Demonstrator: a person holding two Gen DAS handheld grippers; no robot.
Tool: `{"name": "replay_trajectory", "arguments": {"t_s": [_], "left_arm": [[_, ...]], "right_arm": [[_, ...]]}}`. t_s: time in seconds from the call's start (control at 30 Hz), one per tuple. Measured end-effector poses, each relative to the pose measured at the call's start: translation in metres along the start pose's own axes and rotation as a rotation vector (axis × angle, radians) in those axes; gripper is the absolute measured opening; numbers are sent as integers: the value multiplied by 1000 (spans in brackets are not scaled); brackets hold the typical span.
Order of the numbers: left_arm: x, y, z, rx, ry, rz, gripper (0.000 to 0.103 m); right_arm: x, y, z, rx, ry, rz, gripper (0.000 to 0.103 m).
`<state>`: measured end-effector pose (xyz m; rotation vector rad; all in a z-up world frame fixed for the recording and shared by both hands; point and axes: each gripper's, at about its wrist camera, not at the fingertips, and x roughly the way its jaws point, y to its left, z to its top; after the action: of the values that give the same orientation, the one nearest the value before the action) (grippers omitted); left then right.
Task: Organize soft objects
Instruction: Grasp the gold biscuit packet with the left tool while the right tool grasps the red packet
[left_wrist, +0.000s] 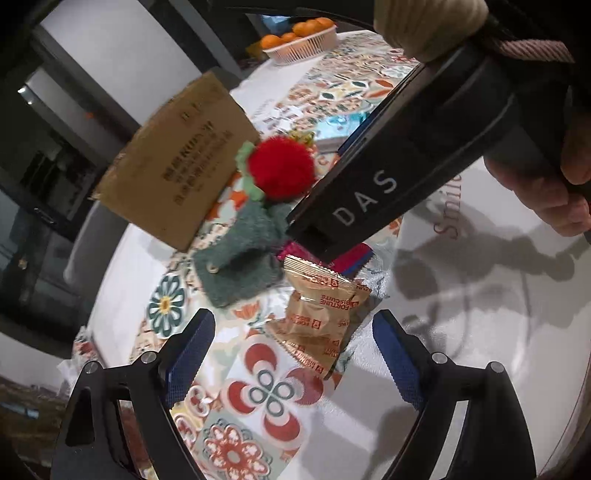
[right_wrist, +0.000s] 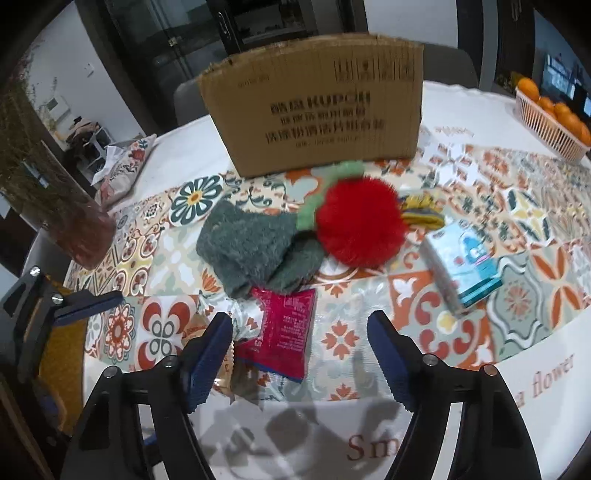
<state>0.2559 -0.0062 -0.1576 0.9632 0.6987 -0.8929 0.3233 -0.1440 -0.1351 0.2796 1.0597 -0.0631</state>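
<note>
A red fluffy pom-pom (right_wrist: 357, 225) with a green fuzzy trim (right_wrist: 321, 192) lies mid-table, next to a grey-green knitted piece (right_wrist: 255, 247). Both show in the left wrist view too, the pom-pom (left_wrist: 280, 167) and the knit (left_wrist: 240, 266). A cardboard box (right_wrist: 317, 110) stands behind them. My right gripper (right_wrist: 300, 350) is open and empty, hovering above a red snack packet (right_wrist: 284, 332). My left gripper (left_wrist: 291, 354) is open and empty above gold biscuit packets (left_wrist: 317, 314). The right gripper's black body (left_wrist: 406, 162) crosses the left wrist view.
A tissue pack (right_wrist: 461, 266) lies right of the pom-pom, a small yellow-grey item (right_wrist: 421, 214) behind it. A basket of oranges (right_wrist: 550, 118) stands at the far right edge. A brown vase with dried stems (right_wrist: 81, 236) stands at the left. The tablecloth is patterned.
</note>
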Motion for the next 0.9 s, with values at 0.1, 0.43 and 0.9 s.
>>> {"name": "replay_trajectory", "arguments": {"t_s": [0.1, 0.43, 0.9], "left_arm": [[17, 2, -1, 13, 22, -39, 82], [58, -2, -6, 60, 62, -123, 77], [60, -1, -6, -36, 32, -151, 52]], "right_arm": [[13, -3, 1, 20, 23, -3, 73], [45, -2, 0, 23, 94, -8, 68], [55, -2, -1, -27, 129, 8, 36]]}}
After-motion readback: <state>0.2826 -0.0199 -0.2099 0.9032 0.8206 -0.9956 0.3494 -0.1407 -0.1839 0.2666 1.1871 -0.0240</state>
